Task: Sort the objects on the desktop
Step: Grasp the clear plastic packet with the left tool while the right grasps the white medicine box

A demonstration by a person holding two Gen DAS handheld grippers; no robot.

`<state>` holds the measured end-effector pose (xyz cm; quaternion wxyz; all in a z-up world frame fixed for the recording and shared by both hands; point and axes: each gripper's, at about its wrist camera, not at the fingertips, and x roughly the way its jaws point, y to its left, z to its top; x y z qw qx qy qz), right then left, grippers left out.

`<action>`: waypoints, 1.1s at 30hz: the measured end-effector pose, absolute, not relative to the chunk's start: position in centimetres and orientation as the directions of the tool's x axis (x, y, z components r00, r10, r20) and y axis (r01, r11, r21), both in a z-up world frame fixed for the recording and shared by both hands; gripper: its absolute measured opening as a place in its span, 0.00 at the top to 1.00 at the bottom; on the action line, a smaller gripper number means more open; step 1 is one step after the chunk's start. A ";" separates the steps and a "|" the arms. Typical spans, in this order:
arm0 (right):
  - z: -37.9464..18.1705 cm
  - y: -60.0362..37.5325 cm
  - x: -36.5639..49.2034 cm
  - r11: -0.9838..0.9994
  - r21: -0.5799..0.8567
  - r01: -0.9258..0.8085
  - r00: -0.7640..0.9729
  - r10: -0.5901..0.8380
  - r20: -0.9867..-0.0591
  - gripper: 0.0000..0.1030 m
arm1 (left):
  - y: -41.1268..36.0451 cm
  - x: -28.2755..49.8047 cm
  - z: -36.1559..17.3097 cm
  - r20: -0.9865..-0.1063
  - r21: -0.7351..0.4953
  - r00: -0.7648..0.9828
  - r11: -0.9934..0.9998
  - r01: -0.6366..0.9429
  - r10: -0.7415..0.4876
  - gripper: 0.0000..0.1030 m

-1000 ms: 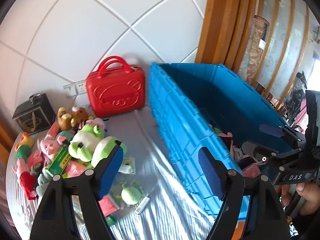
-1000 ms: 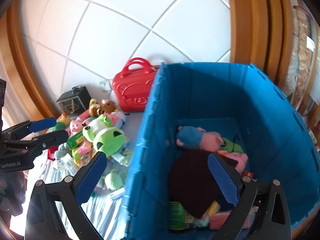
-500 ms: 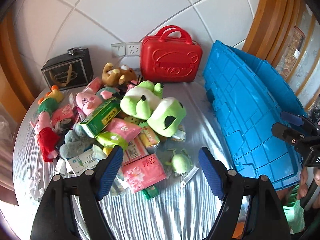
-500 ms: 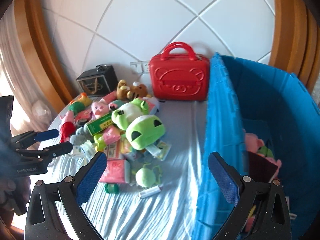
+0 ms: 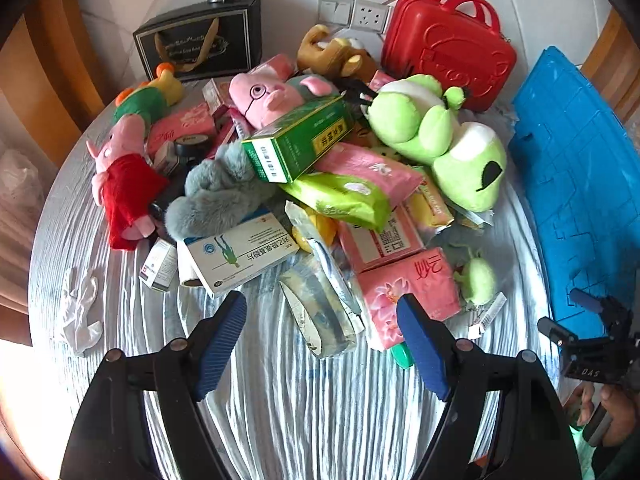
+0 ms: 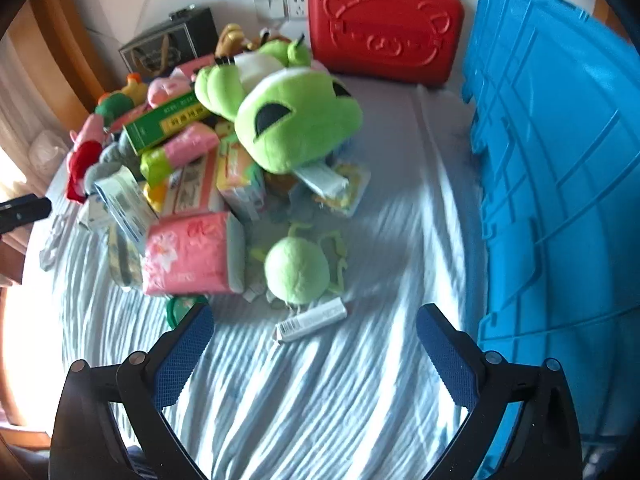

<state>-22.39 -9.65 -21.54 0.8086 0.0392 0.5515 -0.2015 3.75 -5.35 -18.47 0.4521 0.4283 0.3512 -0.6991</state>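
both grippers have swung from the blue bin (image 6: 560,168) to the toy pile (image 5: 320,168). left gripper (image 5: 320,336) jaws apart, empty, pile's near edge just ahead; right gripper (image 6: 314,344) jaws apart, bare bench (image 6: 320,400) between, bin wall just right.

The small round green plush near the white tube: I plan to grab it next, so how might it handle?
The small round green plush looks soft, so the fingers would probably squash it. Being ball-shaped on the wrinkled cloth, it may roll if nudged. Its thin green cords could snag the white tube.
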 end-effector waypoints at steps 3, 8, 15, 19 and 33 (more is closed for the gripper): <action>-24.4 -10.3 -22.6 0.909 -0.135 0.395 0.268 -0.255 -0.929 0.00 | -7.4 3.8 -20.7 -0.921 -0.194 -0.286 -0.326 0.925 -0.264 0.25; -27.2 -11.1 -22.9 0.882 -0.160 0.444 0.223 -0.282 -0.933 0.00 | -10.3 2.1 -24.3 -0.942 -0.199 -0.266 -0.302 0.932 -0.202 0.25; -27.7 -11.7 -23.6 0.855 -0.185 0.485 0.191 -0.310 -0.931 0.00 | -12.3 0.1 -28.6 -0.969 -0.140 -0.192 -0.292 0.946 -0.157 0.86; -28.2 -12.3 -24.0 0.837 -0.194 0.511 0.172 -0.321 -0.931 0.00 | -11.2 -0.1 -27.4 -0.952 -0.155 -0.233 -0.346 0.925 -0.197 0.92; -31.4 -13.8 -22.1 0.781 -0.149 0.606 0.144 -0.292 -0.946 0.01 | -7.9 6.3 -20.2 -0.866 -0.308 -0.407 -0.331 0.892 -0.292 0.93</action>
